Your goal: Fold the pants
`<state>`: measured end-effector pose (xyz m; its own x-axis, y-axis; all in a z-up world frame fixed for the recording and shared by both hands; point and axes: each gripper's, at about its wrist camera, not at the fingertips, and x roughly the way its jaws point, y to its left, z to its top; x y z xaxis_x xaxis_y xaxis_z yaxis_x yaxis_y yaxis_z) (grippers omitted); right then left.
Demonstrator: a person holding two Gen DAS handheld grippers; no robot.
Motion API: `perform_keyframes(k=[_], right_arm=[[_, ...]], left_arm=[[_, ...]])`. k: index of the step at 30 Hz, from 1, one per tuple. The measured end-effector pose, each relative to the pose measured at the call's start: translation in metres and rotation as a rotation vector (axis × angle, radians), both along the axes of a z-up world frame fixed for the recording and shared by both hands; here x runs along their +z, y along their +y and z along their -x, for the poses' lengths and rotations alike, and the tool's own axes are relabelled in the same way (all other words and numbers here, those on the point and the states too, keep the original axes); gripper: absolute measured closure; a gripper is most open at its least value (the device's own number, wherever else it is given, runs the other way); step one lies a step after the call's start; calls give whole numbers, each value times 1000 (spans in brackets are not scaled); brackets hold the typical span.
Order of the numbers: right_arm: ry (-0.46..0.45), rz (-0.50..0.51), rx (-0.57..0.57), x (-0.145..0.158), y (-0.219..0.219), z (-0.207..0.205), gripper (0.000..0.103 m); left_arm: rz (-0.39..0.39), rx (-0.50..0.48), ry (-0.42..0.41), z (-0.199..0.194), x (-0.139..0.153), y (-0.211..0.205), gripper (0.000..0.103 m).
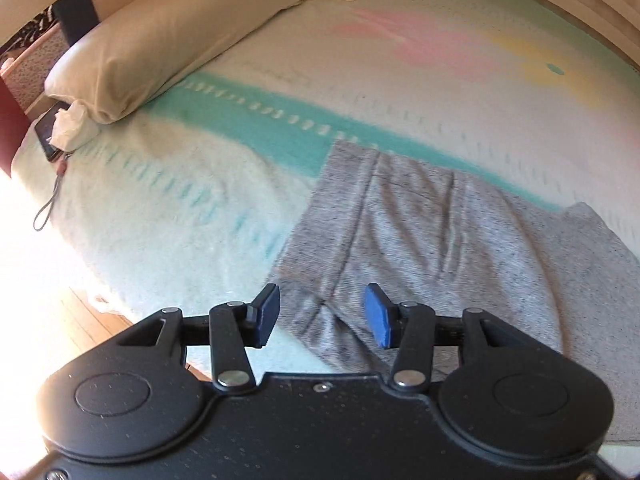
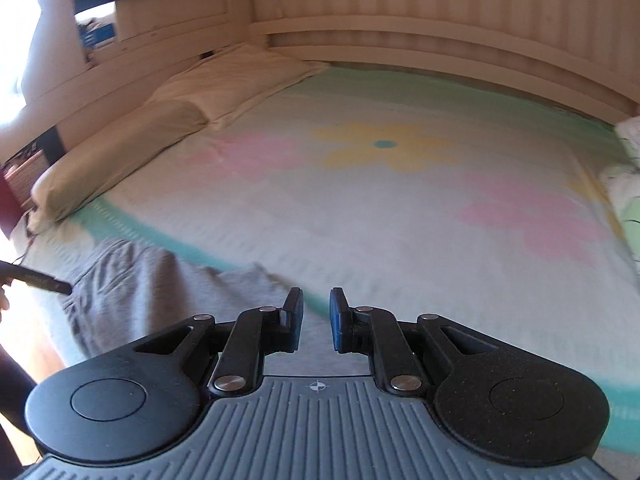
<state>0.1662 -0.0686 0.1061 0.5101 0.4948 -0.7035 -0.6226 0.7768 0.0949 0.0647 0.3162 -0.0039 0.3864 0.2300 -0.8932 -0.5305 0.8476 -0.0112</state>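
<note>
Grey pants (image 1: 440,220) lie folded flat on the pastel flowered bedspread (image 1: 400,80), near the bed's front edge. My left gripper (image 1: 322,300) hovers over their near left corner, its blue pads (image 1: 376,316) well apart with nothing gripped. In the right wrist view the pants (image 2: 140,280) lie at the lower left. My right gripper (image 2: 316,312) is above the bedspread (image 2: 400,220), just right of the pants. Its jaws stand a narrow gap apart with nothing between them. A dark bar of the other tool (image 2: 40,278) pokes in at the left edge over the pants.
A long beige pillow (image 1: 160,40) lies along the bed's left side, with a phone on a strap (image 1: 48,132) beside its end. A wooden headboard (image 2: 400,40) borders the far side. Light bedding (image 2: 628,168) is bunched at the right. Wooden floor (image 1: 92,320) shows beside the bed.
</note>
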Motion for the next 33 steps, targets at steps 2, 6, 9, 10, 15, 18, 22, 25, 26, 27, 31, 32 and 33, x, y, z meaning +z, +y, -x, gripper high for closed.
perform_keyframes(k=[2, 6, 9, 10, 15, 18, 22, 25, 26, 27, 31, 32, 33], right_arm=[[24, 9, 72, -8, 34, 9, 89], [46, 8, 183, -22, 80, 25, 89], [53, 20, 267, -30, 109, 40, 89], [50, 23, 292, -32, 116, 45, 89], [33, 29, 396, -37, 145, 64, 89], [6, 40, 438, -43, 161, 75, 88], [-43, 69, 483, -53, 183, 90, 86], [-97, 101, 525, -62, 201, 102, 86], [-117, 113, 542, -66, 208, 107, 84], [-136, 125, 558, -69, 213, 112, 82], [-219, 187, 615, -84, 234, 128, 78], [-238, 203, 618, -88, 237, 130, 78], [-260, 222, 617, -93, 242, 132, 78]], left_arm=[[20, 37, 14, 8, -6, 12, 48], [57, 64, 57, 20, -23, 26, 48], [158, 66, 52, 21, -36, 36, 48], [196, 66, 38, 22, -39, 37, 48], [241, 111, 5, 10, -51, 40, 40], [260, 151, -5, 1, -64, 44, 44], [242, 132, -102, 8, -54, 39, 81], [209, 111, -86, 10, -52, 36, 80], [202, 108, -79, 10, -53, 35, 80], [195, 105, -74, 8, -52, 35, 77], [210, 147, -77, 10, -45, 43, 50], [222, 152, -84, 13, -45, 47, 49], [230, 155, -84, 14, -45, 48, 49]])
